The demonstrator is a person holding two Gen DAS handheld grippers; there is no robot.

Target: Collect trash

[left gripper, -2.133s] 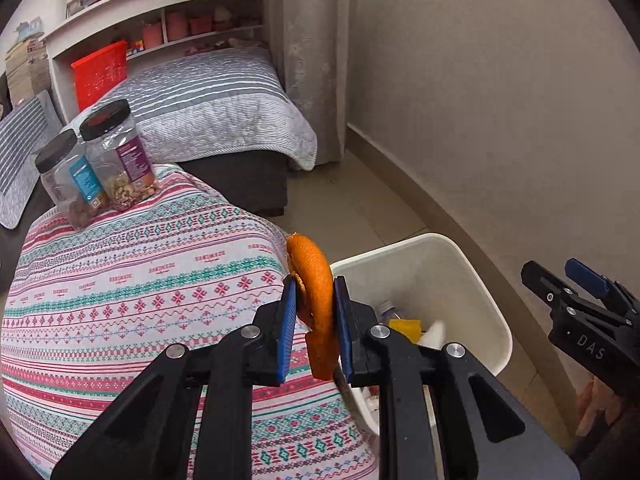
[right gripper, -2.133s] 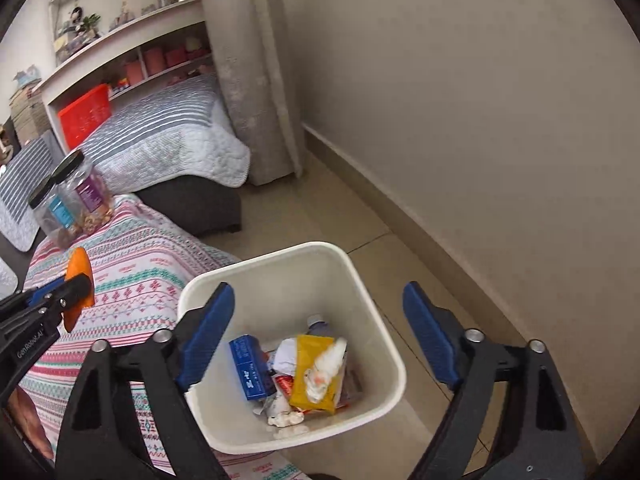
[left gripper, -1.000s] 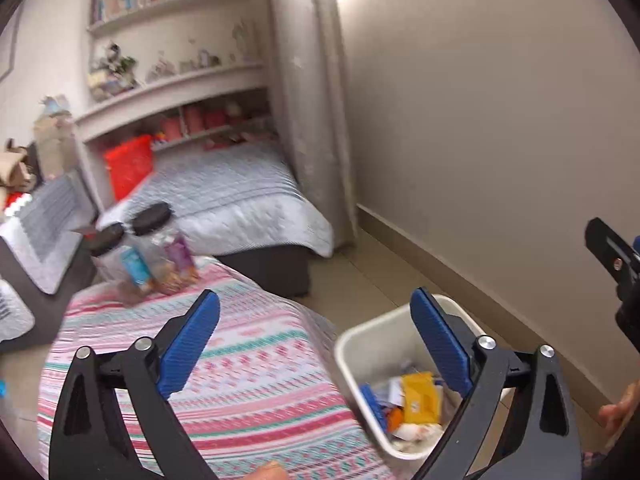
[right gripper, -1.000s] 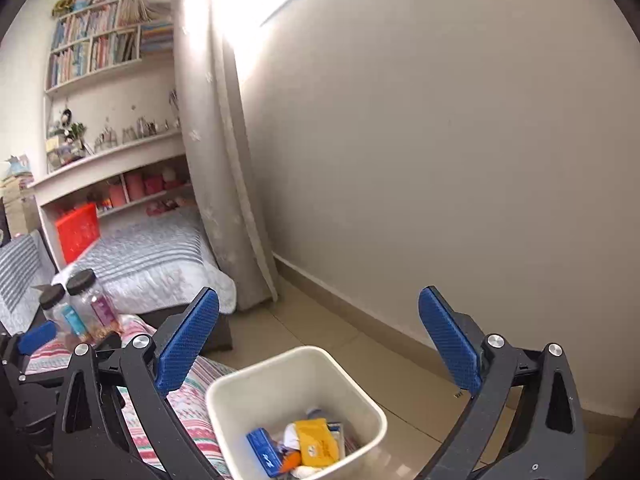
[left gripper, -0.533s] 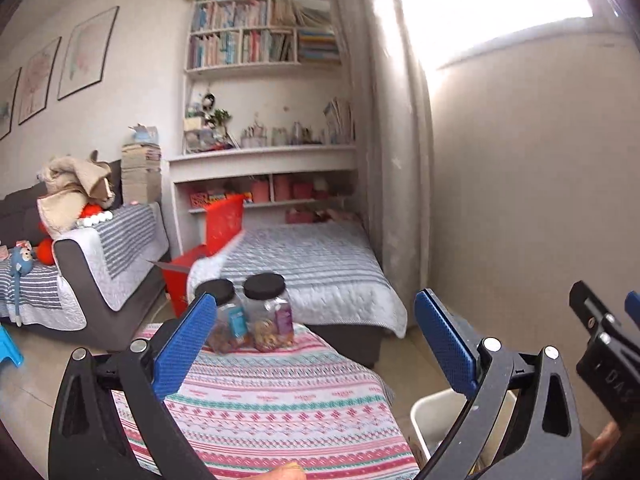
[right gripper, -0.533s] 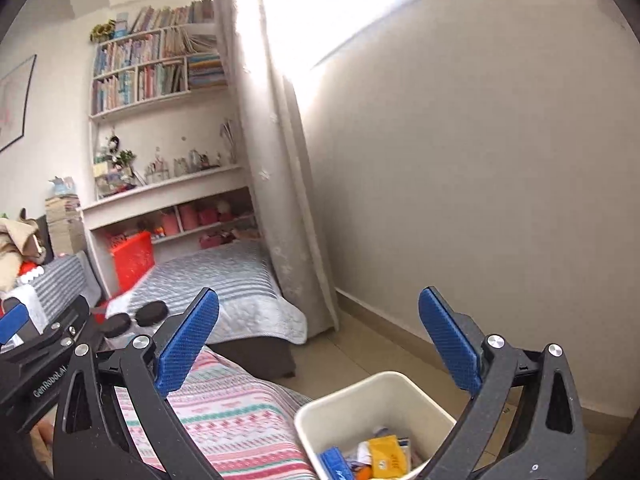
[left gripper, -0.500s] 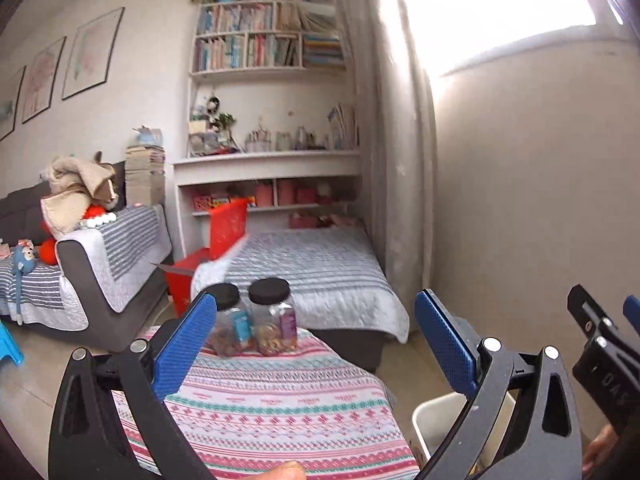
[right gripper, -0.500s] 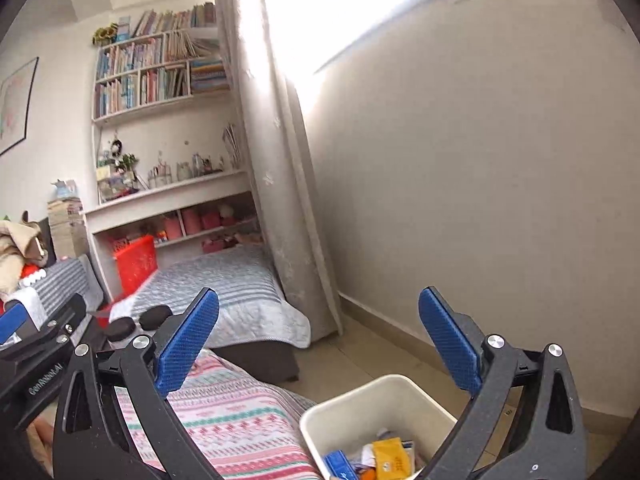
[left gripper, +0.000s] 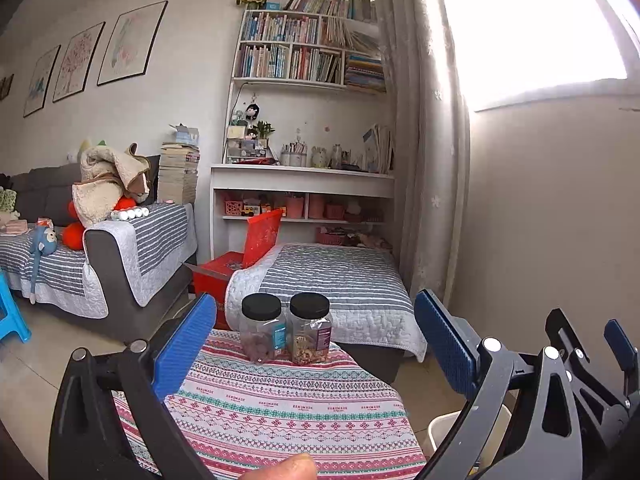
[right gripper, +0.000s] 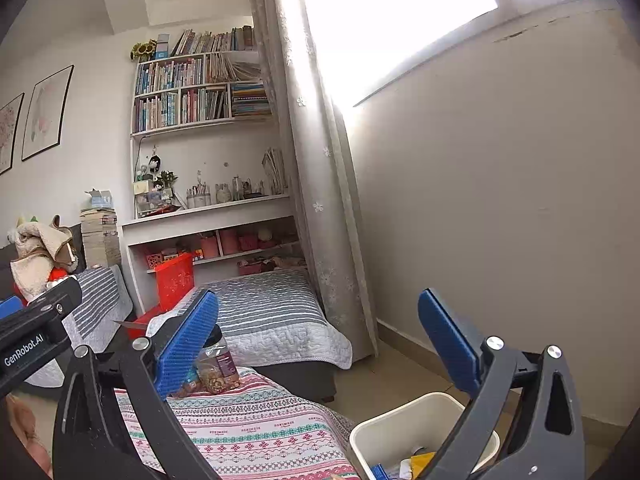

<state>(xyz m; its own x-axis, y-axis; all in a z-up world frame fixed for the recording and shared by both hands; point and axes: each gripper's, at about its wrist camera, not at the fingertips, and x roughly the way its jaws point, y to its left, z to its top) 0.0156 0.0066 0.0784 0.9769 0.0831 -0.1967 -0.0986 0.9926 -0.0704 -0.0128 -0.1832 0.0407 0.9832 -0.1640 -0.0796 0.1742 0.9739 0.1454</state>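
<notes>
My left gripper (left gripper: 316, 344) is open and holds nothing, raised above the patterned table (left gripper: 280, 404). The white trash bin (left gripper: 442, 426) shows only as a rim at the lower right of the left wrist view. In the right wrist view the bin (right gripper: 400, 420) sits beside the table's right end, with a yellow wrapper (right gripper: 420, 460) and other trash inside. My right gripper (right gripper: 318, 348) is open and empty, above and behind the bin. Each gripper appears at the edge of the other's view: the right gripper (left gripper: 588, 332) and the left gripper (right gripper: 32, 304).
Two black-lidded jars (left gripper: 286, 330) stand at the table's far end. Beyond are a striped daybed (left gripper: 332, 280), a red crate (left gripper: 260, 236), a sofa (left gripper: 120, 248), bookshelves (left gripper: 304, 52) and a curtain (left gripper: 424, 140). A fingertip (left gripper: 288, 468) shows at the bottom edge.
The orange peel held by my left gripper 2.1 s ago is gone and that gripper has opened. Both grippers have tilted upward, so the bin has slid low in both views.
</notes>
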